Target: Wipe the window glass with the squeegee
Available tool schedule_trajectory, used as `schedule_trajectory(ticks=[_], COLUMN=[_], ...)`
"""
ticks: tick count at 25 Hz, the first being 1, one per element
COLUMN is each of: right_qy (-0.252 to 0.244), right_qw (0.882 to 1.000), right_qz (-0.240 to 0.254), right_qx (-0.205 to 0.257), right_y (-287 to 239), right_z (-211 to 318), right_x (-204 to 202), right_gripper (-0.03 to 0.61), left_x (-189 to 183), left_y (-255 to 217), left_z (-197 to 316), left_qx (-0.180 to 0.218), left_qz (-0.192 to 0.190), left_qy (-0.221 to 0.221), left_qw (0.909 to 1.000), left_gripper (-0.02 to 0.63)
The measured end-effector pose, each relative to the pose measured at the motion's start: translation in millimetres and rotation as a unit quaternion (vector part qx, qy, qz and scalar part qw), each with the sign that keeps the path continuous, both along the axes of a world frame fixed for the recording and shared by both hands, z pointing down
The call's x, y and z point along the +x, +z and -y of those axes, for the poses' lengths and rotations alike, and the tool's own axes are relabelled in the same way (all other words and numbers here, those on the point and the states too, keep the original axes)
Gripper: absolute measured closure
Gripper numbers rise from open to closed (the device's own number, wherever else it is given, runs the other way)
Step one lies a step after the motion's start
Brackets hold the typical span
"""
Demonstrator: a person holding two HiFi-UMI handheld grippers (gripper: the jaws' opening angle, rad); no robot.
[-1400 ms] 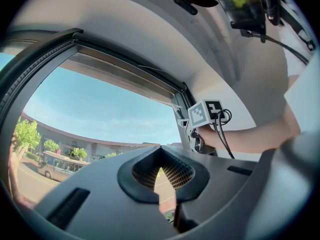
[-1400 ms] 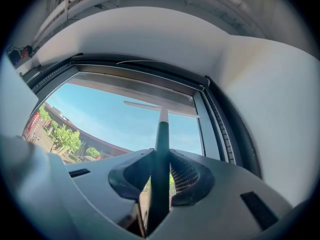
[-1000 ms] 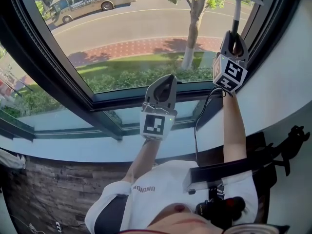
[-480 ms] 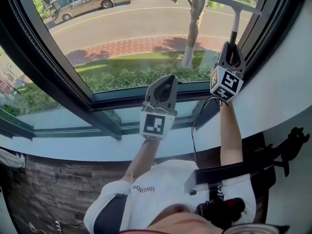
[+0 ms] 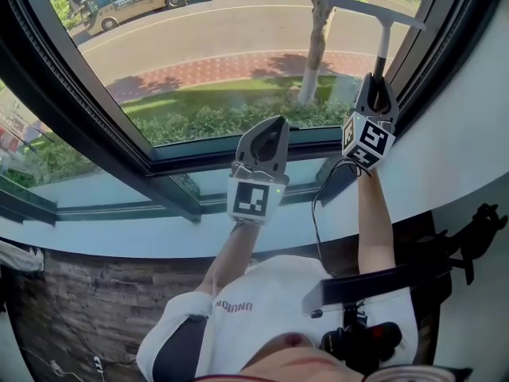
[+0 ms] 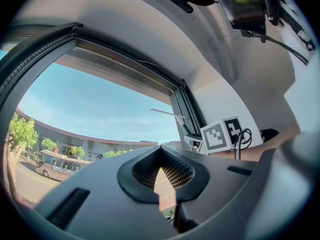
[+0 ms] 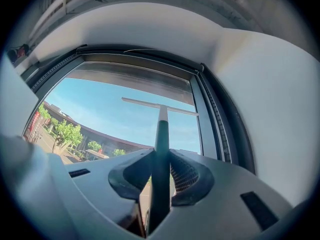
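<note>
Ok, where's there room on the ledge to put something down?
The white ledge is bare left of the left gripper, under the dark frame. It's crowded at the right, where the right gripper, its cable and the squeegee sit.

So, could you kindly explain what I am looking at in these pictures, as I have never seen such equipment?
There is no robot here: a person holds hand-held tongs in each hand. The head view, from a camera on the person's head, looks down along both arms at a window pane with a street outside. The other two views come from cameras riding on each tool. The right tongs are clamped on the dark handle of a squeegee, whose blade sits near the pane's right edge; contact with the glass cannot be judged. The left tongs are closed and empty, raised in front of the lower frame.
</note>
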State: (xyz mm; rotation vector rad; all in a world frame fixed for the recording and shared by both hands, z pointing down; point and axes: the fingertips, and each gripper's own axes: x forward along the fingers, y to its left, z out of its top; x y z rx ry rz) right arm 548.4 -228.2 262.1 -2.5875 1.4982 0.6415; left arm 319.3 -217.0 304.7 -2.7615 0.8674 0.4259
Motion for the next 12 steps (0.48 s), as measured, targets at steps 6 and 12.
schedule_trajectory(ticks=[6, 12], right_qy=[-0.001, 0.001], right_qw=[1.0, 1.0], right_qz=[0.012, 0.014], right_qx=[-0.012, -0.019], right_y=[19, 29], right_z=[-3, -3], right_x=[1, 2], right_gripper=[0.486, 0.486], left_x=[0, 0], left_y=[2, 1], left_z=[-3, -4], left_qx=[0.0, 0.002], left_qz=[0.002, 0.0], left_qy=[0.001, 0.0], left_qw=[1.0, 1.0], left_gripper=[0.618, 0.618])
